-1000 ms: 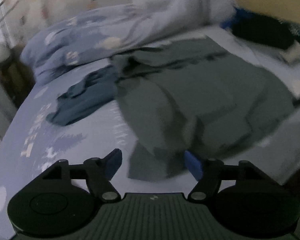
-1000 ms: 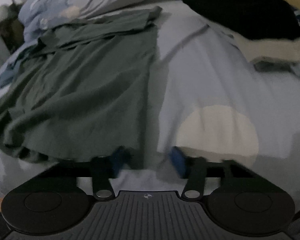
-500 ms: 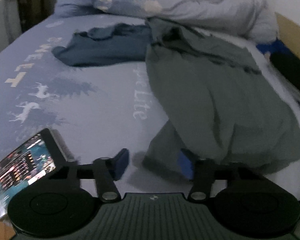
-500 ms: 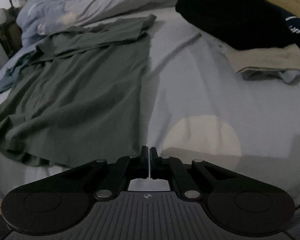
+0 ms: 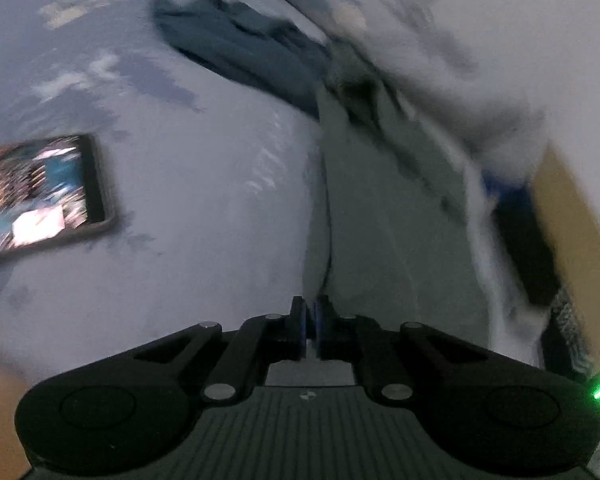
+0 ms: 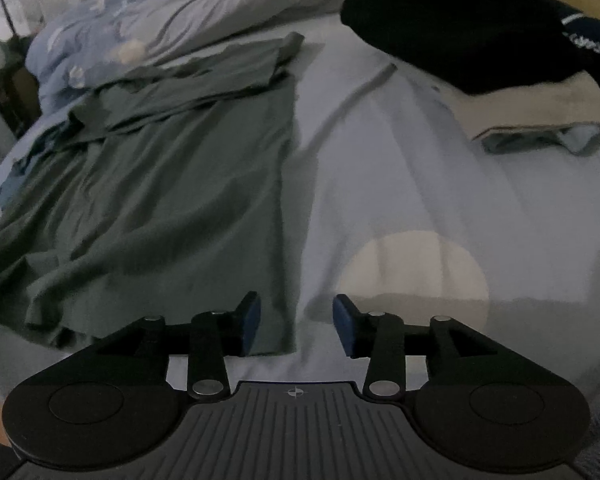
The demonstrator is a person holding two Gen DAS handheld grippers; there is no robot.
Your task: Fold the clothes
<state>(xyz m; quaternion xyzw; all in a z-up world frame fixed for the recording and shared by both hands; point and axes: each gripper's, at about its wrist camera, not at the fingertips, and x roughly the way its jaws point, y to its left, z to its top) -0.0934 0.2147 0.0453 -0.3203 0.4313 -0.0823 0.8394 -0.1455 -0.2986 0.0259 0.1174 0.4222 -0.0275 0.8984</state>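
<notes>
The grey-green shirt (image 6: pixel 172 184) is spread out across my pale blue bed sheet (image 6: pixel 400 168), with a dark blue garment (image 5: pixel 244 52) bunched up past its far end and a black folded pile (image 6: pixel 460 32) off to the right. My left gripper (image 5: pixel 309 320) is pinched tight on the shirt's near edge, and my right gripper (image 6: pixel 296 322) sits wide apart right at the shirt's near corner, gripping nothing. There's a lit-up phone (image 5: pixel 36 196) lying on the sheet to the left.
</notes>
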